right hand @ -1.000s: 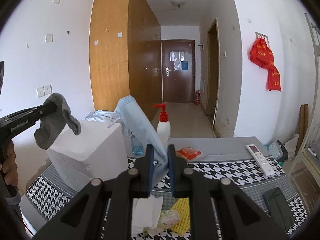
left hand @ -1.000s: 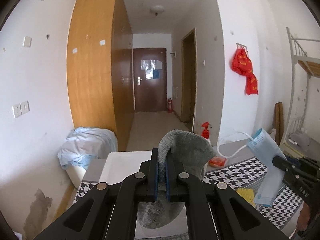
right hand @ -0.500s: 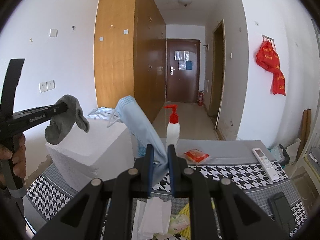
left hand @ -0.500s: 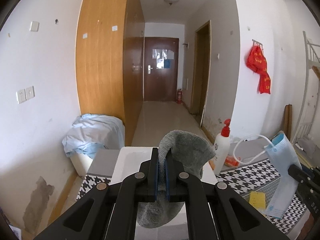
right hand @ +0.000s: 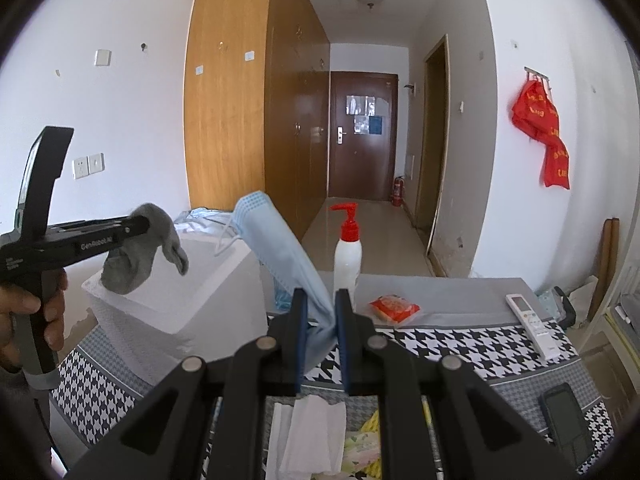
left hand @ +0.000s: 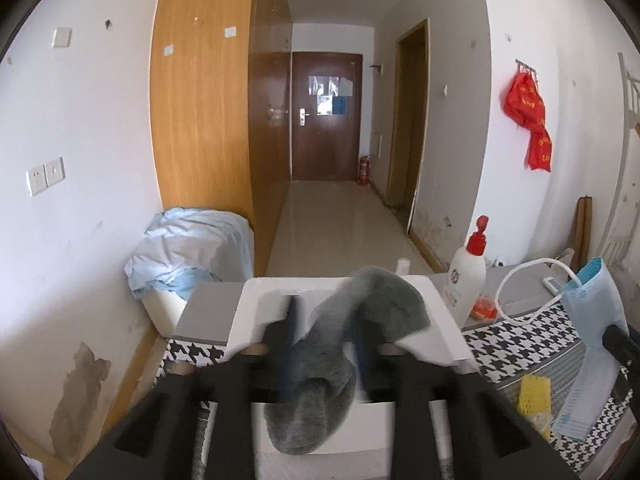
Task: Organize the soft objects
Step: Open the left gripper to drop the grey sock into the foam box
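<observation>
My left gripper [left hand: 326, 312] has its jaws spread apart above a white foam box [left hand: 256, 312]. A grey sock [left hand: 320, 368] hangs loose between the blurred fingers, over the box opening. From the right wrist view the sock [right hand: 136, 248] droops at the left gripper's tip above the box [right hand: 180, 300]. My right gripper [right hand: 320, 300] is shut on a blue face mask [right hand: 280, 248] and holds it up over the table, right of the box. The mask also shows in the left wrist view [left hand: 596, 328].
A houndstooth cloth [right hand: 440, 344] covers the table. On it stand a pump bottle [right hand: 347, 256], a red packet [right hand: 394, 308], a white remote [right hand: 532, 324], a dark phone [right hand: 564, 428], white tissues [right hand: 312, 436] and a yellow sponge [left hand: 534, 394]. A cloth-covered bin [left hand: 192, 248] sits by the wall.
My left gripper's jaws have opened, letting the grey sock go loose over the foam box. The right gripper has kept hold of the mask.
</observation>
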